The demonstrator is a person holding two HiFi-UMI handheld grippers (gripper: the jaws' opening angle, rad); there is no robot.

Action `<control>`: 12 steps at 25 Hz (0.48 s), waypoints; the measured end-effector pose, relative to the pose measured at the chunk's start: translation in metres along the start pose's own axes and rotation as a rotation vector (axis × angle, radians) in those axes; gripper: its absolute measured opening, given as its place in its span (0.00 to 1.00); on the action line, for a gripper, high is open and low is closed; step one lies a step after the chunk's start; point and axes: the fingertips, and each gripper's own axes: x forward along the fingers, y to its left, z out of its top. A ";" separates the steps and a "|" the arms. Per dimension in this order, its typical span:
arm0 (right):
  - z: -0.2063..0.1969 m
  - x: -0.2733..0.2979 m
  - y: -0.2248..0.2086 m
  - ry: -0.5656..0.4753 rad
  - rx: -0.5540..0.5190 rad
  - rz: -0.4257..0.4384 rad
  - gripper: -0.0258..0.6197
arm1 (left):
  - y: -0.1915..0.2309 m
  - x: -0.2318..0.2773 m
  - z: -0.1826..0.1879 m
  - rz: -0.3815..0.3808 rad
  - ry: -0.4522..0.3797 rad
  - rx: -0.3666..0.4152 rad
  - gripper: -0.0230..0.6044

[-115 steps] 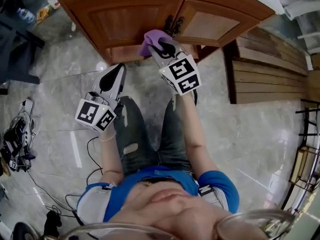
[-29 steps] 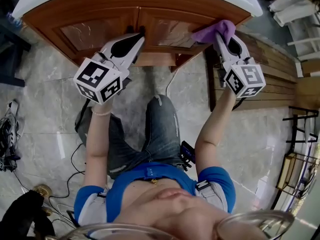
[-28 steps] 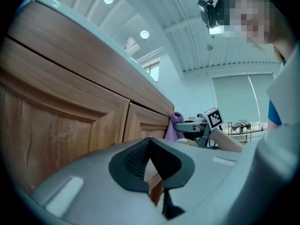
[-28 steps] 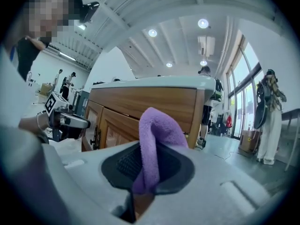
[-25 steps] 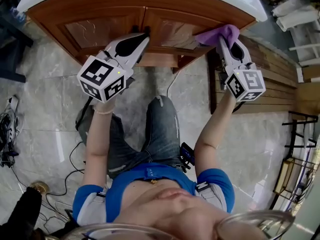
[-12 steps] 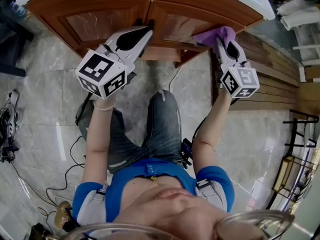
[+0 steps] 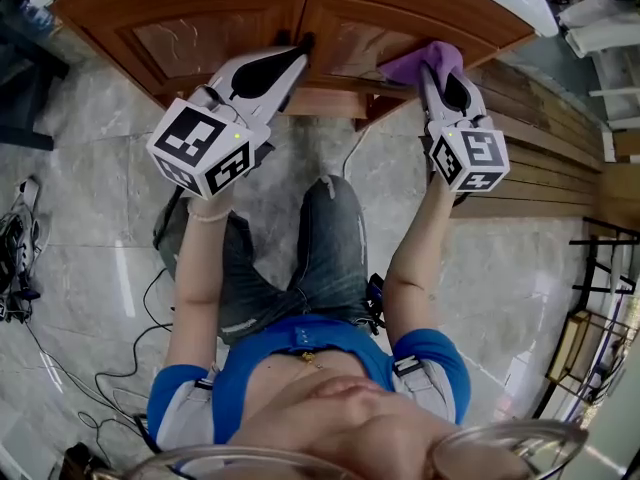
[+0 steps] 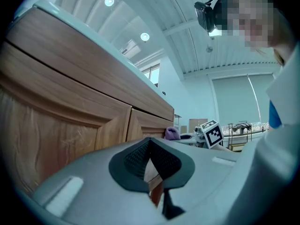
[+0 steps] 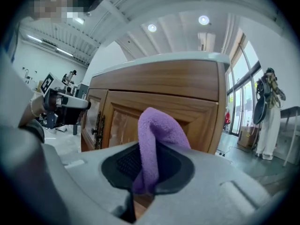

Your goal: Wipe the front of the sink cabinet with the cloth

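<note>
The wooden sink cabinet (image 7: 230, 38) runs across the top of the head view, under a white counter. My right gripper (image 7: 432, 68) is shut on a purple cloth (image 7: 420, 63) that rests against the right door's lower right corner. In the right gripper view the cloth (image 9: 157, 135) stands folded up between the jaws, in front of the door panel (image 9: 126, 125). My left gripper (image 7: 298, 56) points at the seam between the two doors, shut and holding nothing (image 8: 151, 161). From the left gripper view the cloth (image 8: 171, 133) shows far off along the cabinet front.
Dark door handles (image 9: 97, 130) sit at the seam between the doors. A slatted wooden pallet (image 7: 545, 148) lies on the floor to the right of the cabinet. Cables (image 7: 30, 258) trail on the marble floor at the left. My knees (image 7: 330, 218) are below the cabinet.
The right gripper has drawn the cloth down and a little left across the right door. The left gripper has stayed by the door seam. Earlier still, the cloth was at the middle of the cabinet.
</note>
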 end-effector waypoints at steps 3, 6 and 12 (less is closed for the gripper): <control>0.004 0.005 0.010 -0.003 0.001 0.023 0.12 | 0.000 -0.002 0.002 -0.002 -0.005 0.001 0.04; 0.008 0.010 0.022 -0.007 0.000 0.050 0.12 | 0.000 -0.003 0.002 0.001 -0.007 0.001 0.04; 0.017 0.022 0.050 -0.022 -0.012 0.111 0.12 | -0.001 -0.005 0.001 -0.005 -0.005 0.004 0.04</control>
